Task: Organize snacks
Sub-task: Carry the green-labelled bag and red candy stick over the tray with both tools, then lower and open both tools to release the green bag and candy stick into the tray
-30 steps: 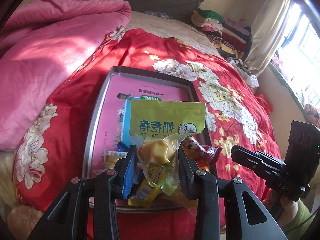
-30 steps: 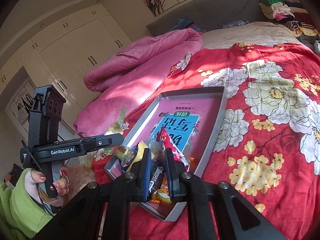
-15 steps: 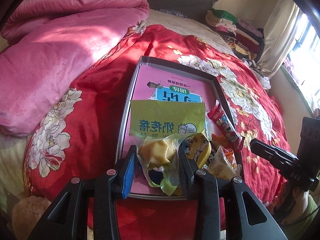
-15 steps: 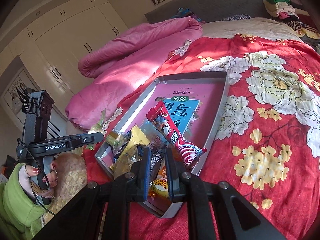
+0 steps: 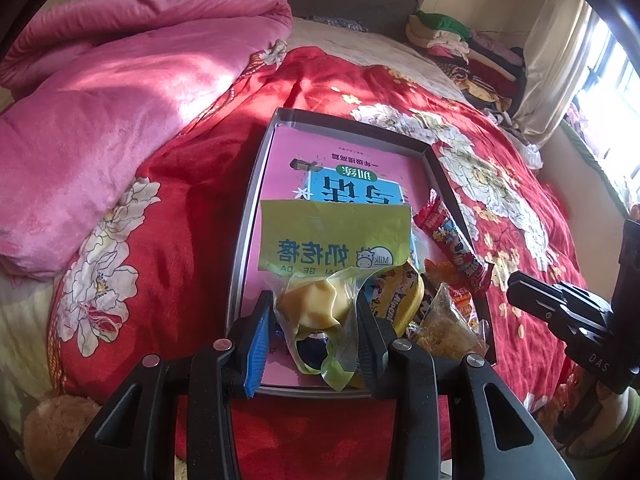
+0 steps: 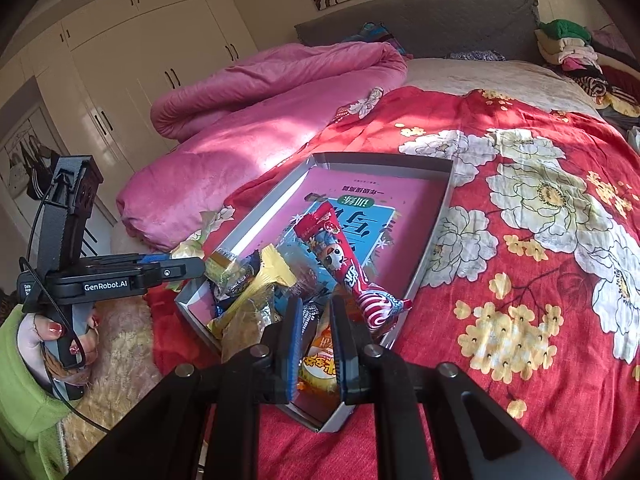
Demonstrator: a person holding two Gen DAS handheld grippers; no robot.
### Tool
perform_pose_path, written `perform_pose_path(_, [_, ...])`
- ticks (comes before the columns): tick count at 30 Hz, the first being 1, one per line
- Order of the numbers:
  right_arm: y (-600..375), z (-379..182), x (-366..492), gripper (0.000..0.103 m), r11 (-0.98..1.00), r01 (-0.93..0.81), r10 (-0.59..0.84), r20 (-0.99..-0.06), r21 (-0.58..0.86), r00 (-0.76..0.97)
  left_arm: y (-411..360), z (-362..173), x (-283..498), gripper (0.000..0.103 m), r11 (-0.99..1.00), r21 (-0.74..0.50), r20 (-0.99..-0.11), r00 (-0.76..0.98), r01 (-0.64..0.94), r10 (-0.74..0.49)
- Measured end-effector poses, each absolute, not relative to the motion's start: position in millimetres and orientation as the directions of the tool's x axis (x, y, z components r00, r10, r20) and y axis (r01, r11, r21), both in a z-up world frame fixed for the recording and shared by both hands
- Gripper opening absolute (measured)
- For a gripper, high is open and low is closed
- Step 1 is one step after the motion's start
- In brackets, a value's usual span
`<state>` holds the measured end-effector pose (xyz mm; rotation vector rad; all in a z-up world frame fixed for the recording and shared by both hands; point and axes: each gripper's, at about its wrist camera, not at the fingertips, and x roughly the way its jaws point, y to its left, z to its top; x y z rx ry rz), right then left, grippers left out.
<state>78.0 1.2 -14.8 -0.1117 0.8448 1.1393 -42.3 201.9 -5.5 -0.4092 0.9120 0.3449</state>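
Note:
A shallow grey box (image 5: 247,216) lies on the red flowered bedspread with a pink book flat inside it. Several snack packets are piled at its near end, a long red packet (image 5: 452,248) on top. My left gripper (image 5: 316,312) is shut on a yellow-green milk snack packet (image 5: 334,240), which hangs over the near left part of the box. In the right wrist view the same box (image 6: 440,216) and red packet (image 6: 344,264) show. My right gripper (image 6: 316,320) is shut over the near corner of the box, above an orange packet (image 6: 320,364). It holds nothing that I can make out.
A bunched pink quilt (image 5: 112,92) fills the left of the bed. Folded clothes (image 5: 460,48) are stacked by the headboard, with a curtain and window at the right. White wardrobes (image 6: 152,60) stand beyond the bed. A hand in a green sleeve (image 6: 24,368) holds the left gripper.
My left gripper has carried the yellow-green packet leftward and slightly lower over the near end of the box. The right gripper has tilted a little and stays shut.

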Motion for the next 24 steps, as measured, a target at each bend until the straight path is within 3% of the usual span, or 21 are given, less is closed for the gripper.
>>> perform_pose_path(24, [14.7, -16.7, 31.2, 0.015, 0.385, -0.888, 0.721, -0.682, 0.252, 0.120, 171.9, -18.7, -37.7, 0.039, 0.907, -0.172, -0.838, 0.542, -0.385, 0.071])
